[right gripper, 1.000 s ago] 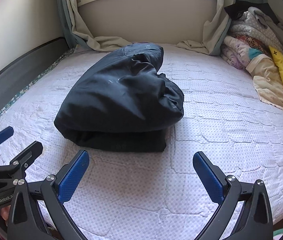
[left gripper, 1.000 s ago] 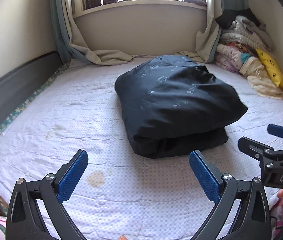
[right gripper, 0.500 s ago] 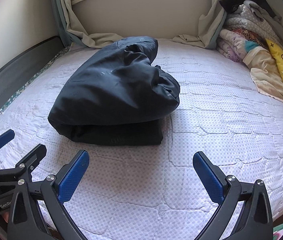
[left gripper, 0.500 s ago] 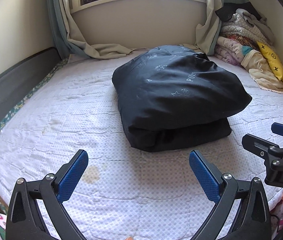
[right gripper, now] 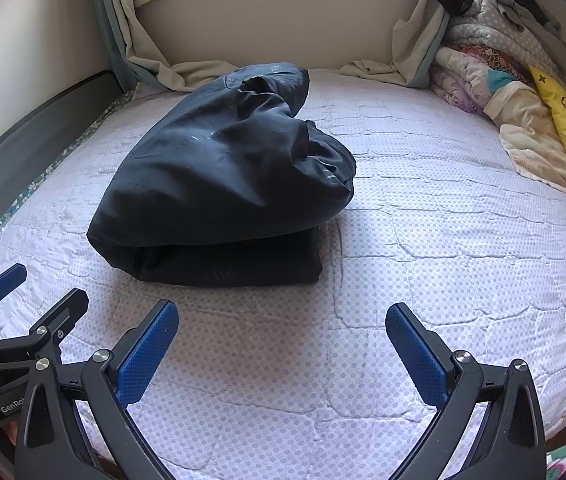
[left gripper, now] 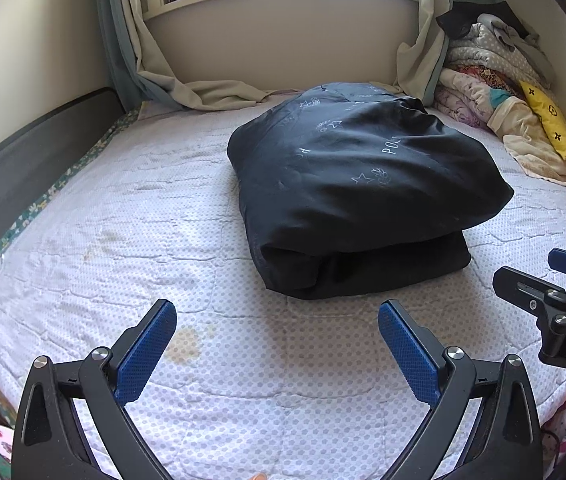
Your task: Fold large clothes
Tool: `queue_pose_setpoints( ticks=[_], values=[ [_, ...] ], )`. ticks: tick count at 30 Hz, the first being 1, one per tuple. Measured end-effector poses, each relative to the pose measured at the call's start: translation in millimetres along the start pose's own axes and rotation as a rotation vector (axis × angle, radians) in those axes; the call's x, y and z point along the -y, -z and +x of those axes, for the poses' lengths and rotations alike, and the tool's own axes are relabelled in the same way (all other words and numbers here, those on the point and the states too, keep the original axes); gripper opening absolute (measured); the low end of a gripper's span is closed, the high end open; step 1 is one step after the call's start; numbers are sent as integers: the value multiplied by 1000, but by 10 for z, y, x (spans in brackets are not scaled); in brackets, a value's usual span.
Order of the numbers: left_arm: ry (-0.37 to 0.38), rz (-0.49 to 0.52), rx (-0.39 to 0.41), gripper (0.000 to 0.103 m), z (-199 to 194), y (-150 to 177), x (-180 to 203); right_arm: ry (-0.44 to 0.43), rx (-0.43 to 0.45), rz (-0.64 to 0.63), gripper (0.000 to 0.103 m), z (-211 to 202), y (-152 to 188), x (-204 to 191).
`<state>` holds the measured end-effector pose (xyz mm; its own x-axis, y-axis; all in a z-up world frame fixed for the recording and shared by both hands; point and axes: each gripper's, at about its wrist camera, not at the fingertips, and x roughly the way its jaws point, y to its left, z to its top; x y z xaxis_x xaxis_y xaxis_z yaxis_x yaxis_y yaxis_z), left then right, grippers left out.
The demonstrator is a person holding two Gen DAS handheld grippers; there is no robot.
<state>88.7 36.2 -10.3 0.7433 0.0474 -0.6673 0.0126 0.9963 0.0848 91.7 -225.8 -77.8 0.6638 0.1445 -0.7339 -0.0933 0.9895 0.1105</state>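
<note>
A large black padded garment with white star prints lies folded into a thick bundle on the white quilted mattress. It also shows in the right wrist view, left of centre. My left gripper is open and empty, hovering above the mattress in front of the bundle. My right gripper is open and empty, also short of the bundle and to its right. Each gripper shows at the edge of the other's view.
A pile of blankets, clothes and a yellow pillow sits at the back right corner. Curtains drape onto the mattress below the windowsill. A dark bed rail runs along the left side. A yellow stain marks the mattress.
Both grippers have tilted and drawn slightly nearer the bundle, which sits lower and larger in view. Both stay open and empty. The garment has not moved.
</note>
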Motion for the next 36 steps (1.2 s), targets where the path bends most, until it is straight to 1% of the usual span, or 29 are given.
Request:
queue_pose_setpoints(
  ticks=[20, 36],
  values=[
    [-12, 6, 8, 102, -16, -4, -3, 4, 5, 1, 103, -7, 10, 16],
    [11, -19, 18, 102, -70, -16, -41, 7, 9, -3, 103, -36, 16, 9]
  ],
)
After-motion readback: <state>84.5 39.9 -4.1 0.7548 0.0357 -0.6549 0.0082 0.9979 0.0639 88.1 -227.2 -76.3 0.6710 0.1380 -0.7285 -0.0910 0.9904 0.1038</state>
